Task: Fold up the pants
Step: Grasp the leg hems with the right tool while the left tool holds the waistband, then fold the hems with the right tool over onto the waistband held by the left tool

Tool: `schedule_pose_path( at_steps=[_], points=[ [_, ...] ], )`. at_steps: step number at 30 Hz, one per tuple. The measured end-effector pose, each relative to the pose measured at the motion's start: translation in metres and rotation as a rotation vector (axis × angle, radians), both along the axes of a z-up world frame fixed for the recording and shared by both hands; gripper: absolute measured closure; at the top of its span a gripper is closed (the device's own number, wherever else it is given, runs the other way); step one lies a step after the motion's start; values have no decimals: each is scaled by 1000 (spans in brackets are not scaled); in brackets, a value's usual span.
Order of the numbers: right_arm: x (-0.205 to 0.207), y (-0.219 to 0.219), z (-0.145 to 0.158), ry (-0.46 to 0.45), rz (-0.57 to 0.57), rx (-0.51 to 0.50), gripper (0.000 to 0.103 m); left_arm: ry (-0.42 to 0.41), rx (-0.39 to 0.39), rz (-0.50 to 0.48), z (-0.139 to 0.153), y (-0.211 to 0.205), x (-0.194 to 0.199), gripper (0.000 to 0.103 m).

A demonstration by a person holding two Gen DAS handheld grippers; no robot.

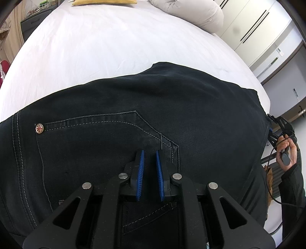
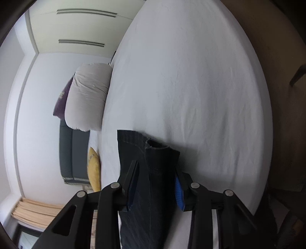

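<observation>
Dark denim pants (image 1: 133, 107) lie spread on the white bed (image 1: 95, 47), a riveted pocket facing up. My left gripper (image 1: 149, 152) rests tip-down on them by the pocket corner. Its blue pads (image 1: 141, 168) stand almost together, and I cannot tell whether cloth is pinched in the slit. At the pants' right edge a hand (image 1: 286, 151) holds my right gripper (image 1: 275, 130). In the right wrist view the hemmed leg end (image 2: 153, 157) stands up between the jaws of my right gripper (image 2: 155, 166). The cloth lies against the right pad (image 2: 179, 193), and the jaws stand apart, not clamped.
A grey rolled duvet (image 1: 191, 11) and a yellow cushion (image 1: 103, 2) lie at the head of the bed. White wardrobe doors (image 1: 258, 28) stand beyond the bed's right side. Bare sheet (image 2: 191, 86) stretches ahead of the right gripper. A dark grey headboard (image 2: 72, 153) shows at the left.
</observation>
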State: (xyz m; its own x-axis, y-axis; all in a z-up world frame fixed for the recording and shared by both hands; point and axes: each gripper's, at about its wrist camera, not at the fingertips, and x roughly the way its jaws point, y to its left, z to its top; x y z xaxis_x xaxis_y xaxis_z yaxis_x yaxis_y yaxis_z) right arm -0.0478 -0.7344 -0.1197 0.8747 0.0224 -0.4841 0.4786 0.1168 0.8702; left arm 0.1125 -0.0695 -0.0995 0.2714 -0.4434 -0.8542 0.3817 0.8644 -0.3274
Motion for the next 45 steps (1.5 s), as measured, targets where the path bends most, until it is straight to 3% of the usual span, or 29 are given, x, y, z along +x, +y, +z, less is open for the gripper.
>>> schedule_pose_path(
  at_steps=[6, 8, 10, 13, 19, 24, 28, 31, 33, 34, 35, 37, 38, 41, 45],
  points=[
    [16, -4, -4, -54, -4, 19, 66, 3, -6, -1, -1, 1, 1, 91],
    [23, -7, -8, -60, 5, 27, 81, 5, -10, 0, -1, 2, 1, 91],
    [27, -9, -14, -63, 4, 43, 89, 9, -14, 1, -1, 2, 2, 91],
    [29, -8, -15, -85, 6, 38, 90, 19, -15, 4, -1, 2, 3, 91],
    [33, -3, -4, -37, 32, -44, 91, 28, -24, 14, -1, 3, 7, 91],
    [51, 32, 42, 59, 141, -273, 92, 45, -50, 29, -2, 7, 9, 91],
    [82, 126, 98, 131, 411, -632, 92, 67, -101, 67, -1, 11, 11, 90],
    [98, 222, 110, 183, 653, -881, 92, 103, -157, 89, -1, 13, 13, 90],
    [104, 278, 98, 236, 791, -1013, 92, 123, -194, 103, -1, 13, 14, 83],
    [107, 300, 87, 268, 849, -1050, 92, 136, -228, 110, 0, 14, 14, 65],
    [111, 324, 69, 330, 911, -1099, 92, 142, -267, 116, 1, 14, 14, 35],
    [111, 348, 51, 418, 930, -1236, 92, 126, -322, 128, 7, 13, 11, 13],
    [109, 356, 48, 434, 922, -1290, 92, 119, -320, 131, 10, 11, 11, 10],
    [107, 354, 54, 423, 887, -1266, 92, 157, -359, 137, 8, 4, 14, 10],
    [94, 371, 75, 380, 858, -1356, 92, 226, -451, 155, 6, -6, 22, 10]
  ],
)
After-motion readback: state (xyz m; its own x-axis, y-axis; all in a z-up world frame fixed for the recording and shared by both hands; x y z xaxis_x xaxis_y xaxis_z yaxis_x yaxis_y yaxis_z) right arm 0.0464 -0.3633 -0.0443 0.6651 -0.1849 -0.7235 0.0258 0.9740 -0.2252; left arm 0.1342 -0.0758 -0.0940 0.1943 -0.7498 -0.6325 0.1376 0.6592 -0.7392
